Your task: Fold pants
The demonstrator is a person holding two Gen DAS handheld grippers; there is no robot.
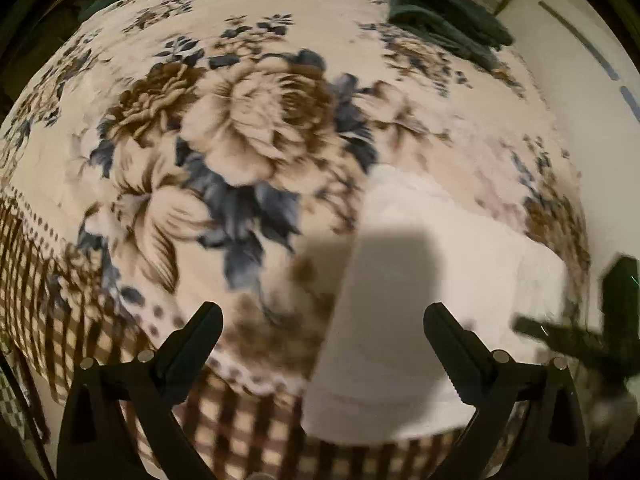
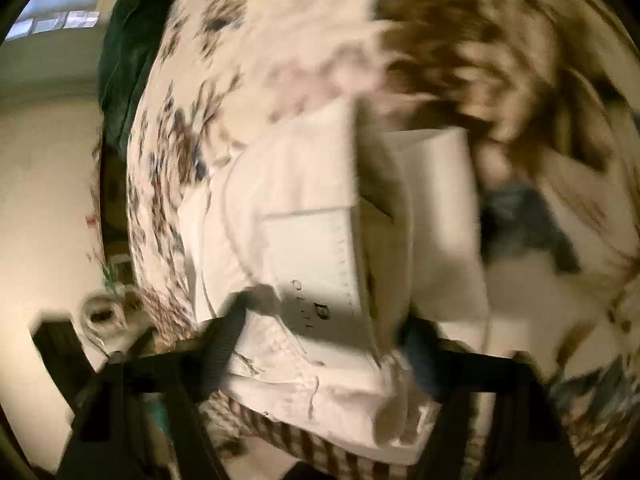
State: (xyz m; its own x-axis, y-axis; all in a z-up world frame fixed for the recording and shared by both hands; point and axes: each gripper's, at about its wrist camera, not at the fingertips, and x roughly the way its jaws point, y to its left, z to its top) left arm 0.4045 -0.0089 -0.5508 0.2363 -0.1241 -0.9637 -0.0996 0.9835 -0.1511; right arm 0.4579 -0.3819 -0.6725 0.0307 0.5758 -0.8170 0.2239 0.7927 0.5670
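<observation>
White pants [image 2: 320,208] lie folded on the floral bed blanket [image 1: 260,128]; label print too blurred to read. Left tool [image 1: 322,328] spread, empty. Right tool [image 2: 320,344] spread around the waistband

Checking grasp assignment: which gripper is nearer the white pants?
Right. The right gripper straddles the white pants, fabric between its open fingers; grip unclear through blur. The left gripper hovers open, mostly over the floral blanket, pants beside its right finger.

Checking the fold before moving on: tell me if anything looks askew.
The white pants lie folded on the floral blanket, but the layers are offset, one corner jutting past the top panel. Motion blur hides finer detail.
</observation>
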